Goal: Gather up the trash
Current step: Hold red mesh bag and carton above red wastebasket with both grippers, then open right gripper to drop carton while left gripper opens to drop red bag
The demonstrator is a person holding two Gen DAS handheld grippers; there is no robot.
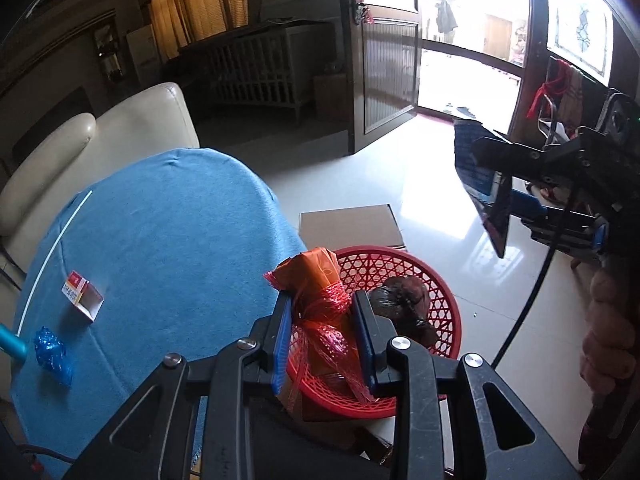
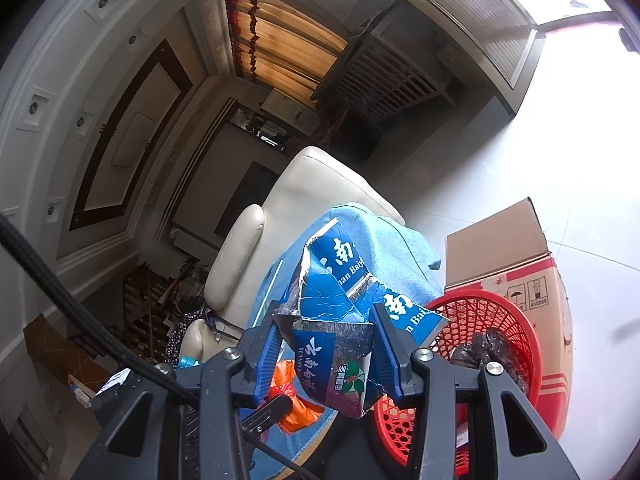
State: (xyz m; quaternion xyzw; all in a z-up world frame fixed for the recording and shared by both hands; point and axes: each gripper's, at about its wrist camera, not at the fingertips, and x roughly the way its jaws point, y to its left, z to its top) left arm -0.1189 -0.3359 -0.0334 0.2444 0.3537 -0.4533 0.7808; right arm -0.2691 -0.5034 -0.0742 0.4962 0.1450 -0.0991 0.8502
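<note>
one red basket point(image 1: 404, 268) sits by the blue table point(image 1: 168, 240), one dark wad point(image 1: 400, 304) inside it. on the table lie one small box point(image 1: 82, 295) and one blue wrapper point(image 1: 53, 354). the left gripper point(image 1: 323, 340), tilted down over the basket's rim, is clamped on one orange bag point(image 1: 320, 280). the right gripper point(image 2: 326, 354), nearly level beside the basket point(image 2: 492, 320), is clamped on one torn blue carton point(image 2: 340, 320). one cardboard box point(image 2: 504, 244) stands behind.

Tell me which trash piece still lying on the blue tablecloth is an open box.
The small red-and-white cardboard box, one end open and hollow. The crumpled blue plastic wrapper beside it is a shapeless wad.
</note>
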